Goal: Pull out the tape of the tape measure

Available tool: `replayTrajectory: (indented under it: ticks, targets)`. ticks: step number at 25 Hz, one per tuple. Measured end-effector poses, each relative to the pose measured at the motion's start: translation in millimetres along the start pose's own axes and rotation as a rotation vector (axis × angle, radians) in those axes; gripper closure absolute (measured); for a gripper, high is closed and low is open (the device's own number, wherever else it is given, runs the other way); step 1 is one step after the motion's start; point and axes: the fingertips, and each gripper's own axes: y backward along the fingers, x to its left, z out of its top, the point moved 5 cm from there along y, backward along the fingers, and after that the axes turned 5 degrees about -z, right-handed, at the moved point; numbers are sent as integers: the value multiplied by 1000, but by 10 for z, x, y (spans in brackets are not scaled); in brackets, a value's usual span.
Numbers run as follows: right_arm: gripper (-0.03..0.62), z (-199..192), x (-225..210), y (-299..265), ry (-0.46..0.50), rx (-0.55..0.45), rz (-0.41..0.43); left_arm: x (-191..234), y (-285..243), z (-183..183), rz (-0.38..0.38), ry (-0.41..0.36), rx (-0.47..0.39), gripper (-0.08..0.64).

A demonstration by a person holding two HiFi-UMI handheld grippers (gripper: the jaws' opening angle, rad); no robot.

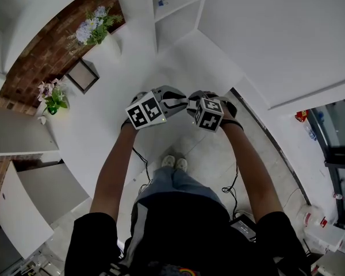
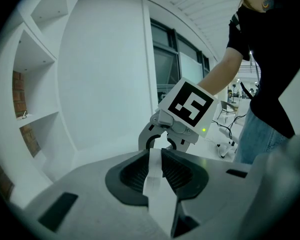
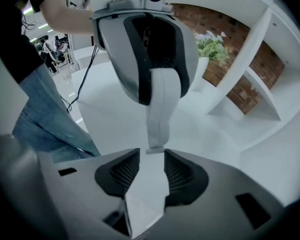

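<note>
Right gripper view shows the white tape [image 3: 161, 104] of the tape measure running down the middle of the frame. It comes out of the left gripper [image 3: 162, 79] at the top, and its lower end sits at the mouth of the right gripper [image 3: 151, 154]. The right gripper's jaws stand apart, with a gap on either side of the tape's tip, so they do not pinch it. Left gripper view has that gripper's two ribbed pads [image 2: 177, 171] closed on the tape, which passes between them at centre frame. The tape measure's case cannot be made out.

Head view places both grippers nose to nose at the centre of the frame, held out on bare forearms above the person's shoes [image 1: 174, 163] and the white floor [image 1: 103, 125]. Potted flowers [image 1: 95, 27] stand at the upper left against a brick wall [image 1: 52, 50], and white shelving [image 1: 175, 7] rises at the top centre.
</note>
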Motion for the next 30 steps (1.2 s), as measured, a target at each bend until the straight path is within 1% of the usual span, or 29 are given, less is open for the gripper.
replayTrajectory:
  ticks: [2, 3, 6, 11, 15, 19, 23, 25, 27, 30]
  targets:
    - [459, 20, 11, 3, 28, 1, -8, -42, 8, 6, 3, 1, -5, 479]
    - [480, 30, 20, 7, 42, 2, -11, -63, 13, 5, 3, 2, -6, 479]
    - [484, 31, 64, 19, 68, 11, -3, -112, 37, -31, -8, 10, -7, 480]
    - [488, -108, 100, 42, 67, 67, 15, -164, 120, -144, -29, 32, -7, 481]
    - [488, -193, 94, 89, 46, 81, 21, -164, 161, -209, -39, 48, -17, 482]
    - [489, -250, 79, 113, 62, 119, 15, -153, 203, -276, -43, 43, 9, 482]
    - [489, -400, 34, 154, 12, 124, 20, -134, 340, -340, -37, 69, 2, 482]
    - [489, -456, -2, 170, 32, 147, 13, -119, 389, -391, -33, 74, 16, 482]
    - [489, -510, -33, 162, 24, 152, 18, -106, 439, -440, -33, 88, 14, 482]
    - [489, -562, -83, 169, 43, 178, 9, -87, 510, -527, -21, 89, 48, 482]
